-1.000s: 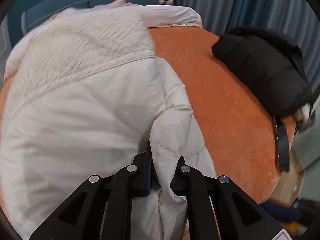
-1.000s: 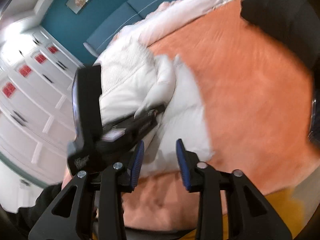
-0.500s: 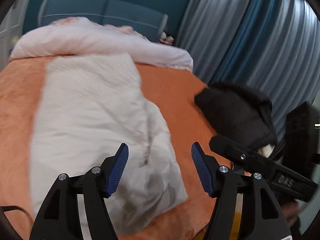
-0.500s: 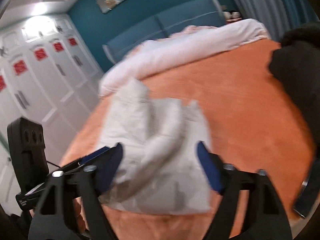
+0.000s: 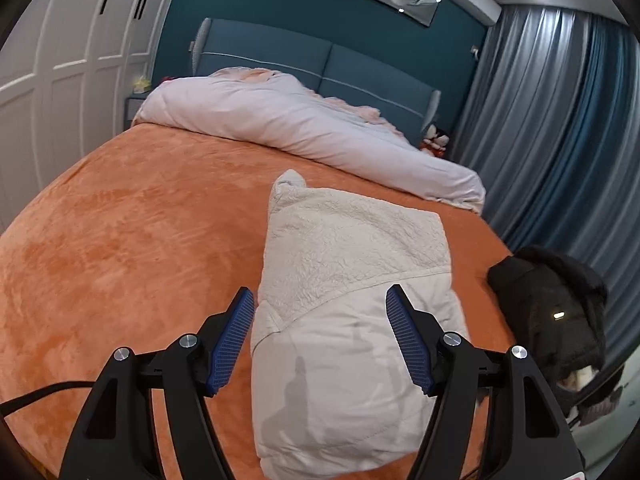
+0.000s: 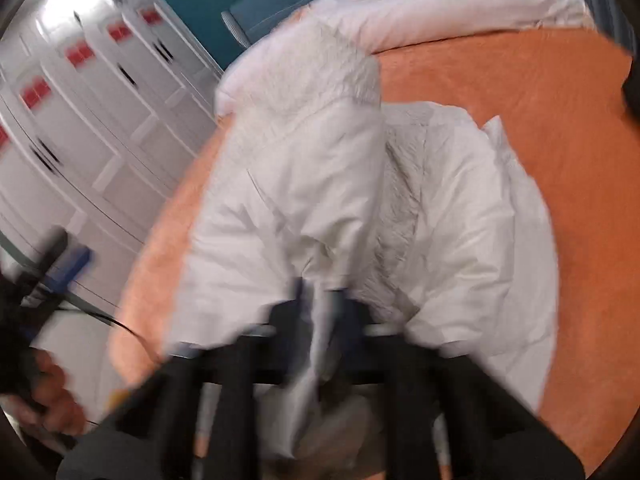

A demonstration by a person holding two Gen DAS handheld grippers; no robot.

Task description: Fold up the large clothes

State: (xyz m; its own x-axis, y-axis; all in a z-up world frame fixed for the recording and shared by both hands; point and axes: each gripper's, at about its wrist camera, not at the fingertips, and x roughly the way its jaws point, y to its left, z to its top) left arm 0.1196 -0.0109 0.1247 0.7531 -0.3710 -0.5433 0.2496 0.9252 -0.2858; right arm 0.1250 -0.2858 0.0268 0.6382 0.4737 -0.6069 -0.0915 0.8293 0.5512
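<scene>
A cream padded jacket (image 5: 340,380) with a fleecy lining lies folded into a long bundle on the orange bed cover (image 5: 120,240). My left gripper (image 5: 320,292) hovers above its near half, jaws open, with nothing between the blue pads (image 5: 230,344). In the blurred right wrist view, my right gripper (image 6: 320,296) is shut on a fold of the jacket (image 6: 304,168) at its near edge, and the cloth rises in a ridge from the jaws. The left gripper (image 6: 68,260) and the hand (image 6: 48,384) holding it show at the left edge of that view.
A black jacket (image 5: 552,308) lies at the bed's right edge. A pale rolled duvet (image 5: 304,128) lies across the head of the bed by the blue headboard (image 5: 320,64). White wardrobe doors (image 5: 60,60) stand on the left and grey-blue curtains (image 5: 560,120) on the right.
My left gripper let go of the jacket, opened, rose and drew back. My right gripper spread wide, then shut on the jacket's near edge.
</scene>
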